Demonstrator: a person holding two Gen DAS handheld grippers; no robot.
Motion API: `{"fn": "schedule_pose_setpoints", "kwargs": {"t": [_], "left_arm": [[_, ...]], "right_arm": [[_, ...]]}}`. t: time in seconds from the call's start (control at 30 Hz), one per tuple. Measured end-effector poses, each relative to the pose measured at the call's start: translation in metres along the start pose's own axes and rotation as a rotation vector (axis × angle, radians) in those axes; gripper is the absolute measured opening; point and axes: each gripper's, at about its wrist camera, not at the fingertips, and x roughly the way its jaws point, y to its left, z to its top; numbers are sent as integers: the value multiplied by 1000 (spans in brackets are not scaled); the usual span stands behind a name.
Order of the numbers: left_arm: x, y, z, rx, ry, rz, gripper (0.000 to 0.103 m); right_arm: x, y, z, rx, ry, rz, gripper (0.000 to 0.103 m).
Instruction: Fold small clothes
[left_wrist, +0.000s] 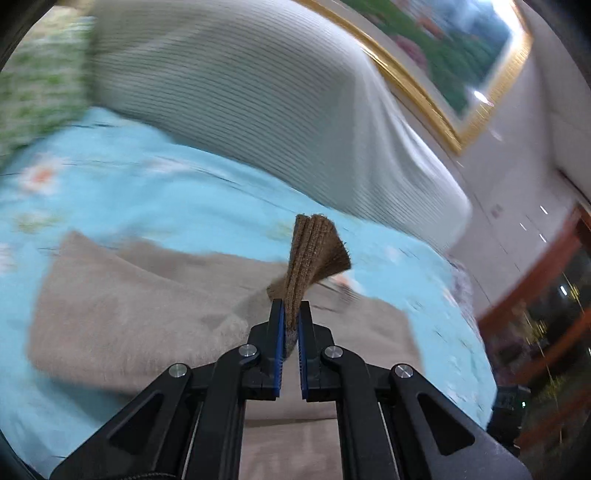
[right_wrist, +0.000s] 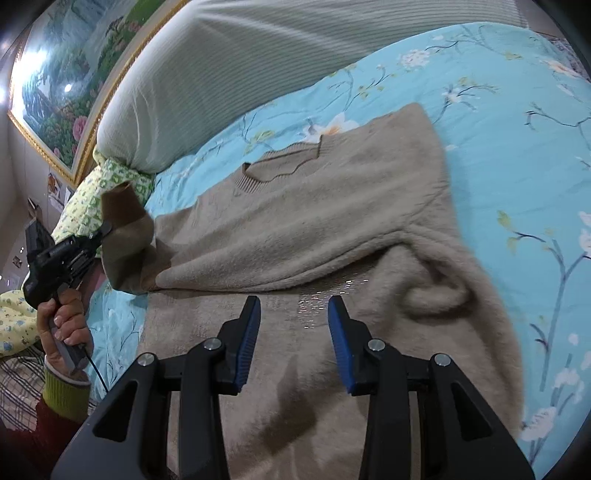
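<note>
Left wrist: my left gripper (left_wrist: 291, 325) pinches the brown ribbed cuff (left_wrist: 316, 254) of the beige sweater (left_wrist: 122, 314), which lies below and left. Right wrist: my right gripper (right_wrist: 293, 325) hovers spread, empty, over the sweater's body on the floral bedspread (right_wrist: 498, 92).

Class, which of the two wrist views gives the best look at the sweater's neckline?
The right wrist view: the sweater lies spread on the blue floral bedspread with its ribbed neckline sharp and unobstructed. The left wrist view is motion-blurred and shows only the brown cuff pinched in the left gripper, no neckline.
</note>
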Motion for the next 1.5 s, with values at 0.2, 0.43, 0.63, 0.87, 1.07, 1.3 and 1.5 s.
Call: {"fn": "schedule_pose_setpoints", "kwargs": {"t": [0.2, 0.43, 0.63, 0.87, 1.07, 1.3, 1.5], "left_arm": [[83, -69, -33, 35, 113, -125, 4], [136, -81, -66, 38, 230, -114, 5], [114, -63, -77, 17, 233, -92, 16], [44, -22, -88, 20, 177, 18, 31], [-22, 43, -92, -44, 65, 247, 46], [-37, 117, -90, -176, 47, 401, 46], [2, 112, -78, -112, 82, 406, 46]], "right_arm": [[-24, -19, 2, 30, -44, -11, 39], [-34, -38, 3, 75, -64, -24, 39], [-24, -31, 14, 76, -69, -5, 40], [11, -3, 30, 77, -46, 55, 48], [55, 12, 40, 101, 18, 60, 48], [89, 0, 57, 228, 2, 49, 48], [87, 33, 86, 85, -19, 65, 8]]}}
